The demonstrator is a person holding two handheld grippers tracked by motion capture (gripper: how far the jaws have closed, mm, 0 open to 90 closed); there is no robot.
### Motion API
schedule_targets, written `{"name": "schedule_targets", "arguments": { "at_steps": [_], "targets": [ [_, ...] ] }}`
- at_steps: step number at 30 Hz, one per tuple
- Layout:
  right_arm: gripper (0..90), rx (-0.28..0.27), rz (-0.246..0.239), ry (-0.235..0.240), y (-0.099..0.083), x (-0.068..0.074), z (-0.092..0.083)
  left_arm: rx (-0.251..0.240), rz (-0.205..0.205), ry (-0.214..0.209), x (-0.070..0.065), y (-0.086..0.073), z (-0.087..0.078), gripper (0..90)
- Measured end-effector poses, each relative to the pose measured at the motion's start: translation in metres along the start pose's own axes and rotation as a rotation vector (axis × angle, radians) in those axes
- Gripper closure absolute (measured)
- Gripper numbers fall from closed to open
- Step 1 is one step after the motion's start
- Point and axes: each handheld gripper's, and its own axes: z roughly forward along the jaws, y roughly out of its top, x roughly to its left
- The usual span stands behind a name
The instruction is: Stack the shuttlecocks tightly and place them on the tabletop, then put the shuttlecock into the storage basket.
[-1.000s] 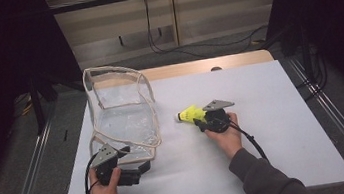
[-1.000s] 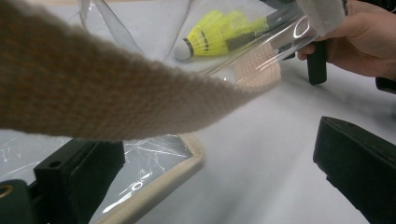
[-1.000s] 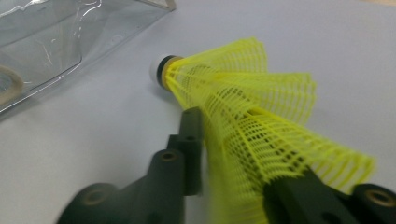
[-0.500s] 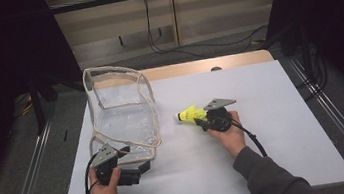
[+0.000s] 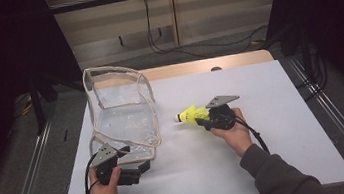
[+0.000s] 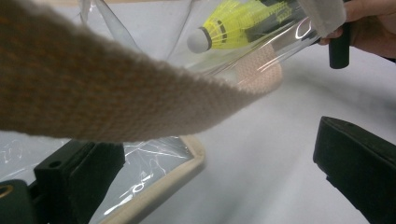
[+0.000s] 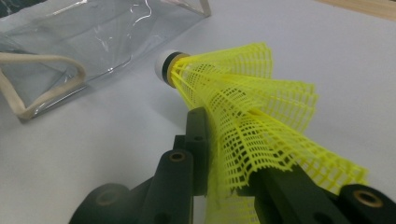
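A: Right tongs (image 5: 203,119) first. We're seeing them clenching the yellow shuttlecock (image 5: 188,114) by its mesh skirt (image 7: 252,121), jaws having just been closing in on it, skirt crumpling between them.

B: Agreed. We're seeing the shuttlecock's white cork tip (image 7: 162,63) pointing toward the clear bag (image 5: 122,118), shuttlecock hanging just above the white worktop (image 5: 280,93), near the bag's right side but apart from it.

A: Left tongs (image 5: 141,167)?

B: We're looking at them sitting at the bag's near end, by the beige trim (image 6: 159,186). Jaws are standing wide apart in the left gripper view, so we're calling them released. The beige strap (image 6: 116,93) is hanging right across the lens, blurred.

A: Touching the bag?

B: The left jaw is lying against the clear film near the trim; whether it's pressing, we can't tell.

A: Bag itself?

B: It's lying on the worktop's left half, its far end standing up.
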Motion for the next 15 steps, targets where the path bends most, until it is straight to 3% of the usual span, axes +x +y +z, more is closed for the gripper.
{"name": "schedule_targets", "arguments": {
  "at_steps": [15],
  "targets": [
    [80.3,0.008,-0.039,0.045,0.021,0.003,-0.018,0.005,0.006,0.004,0.0,0.001,-0.001,1.9]
  ]
}}
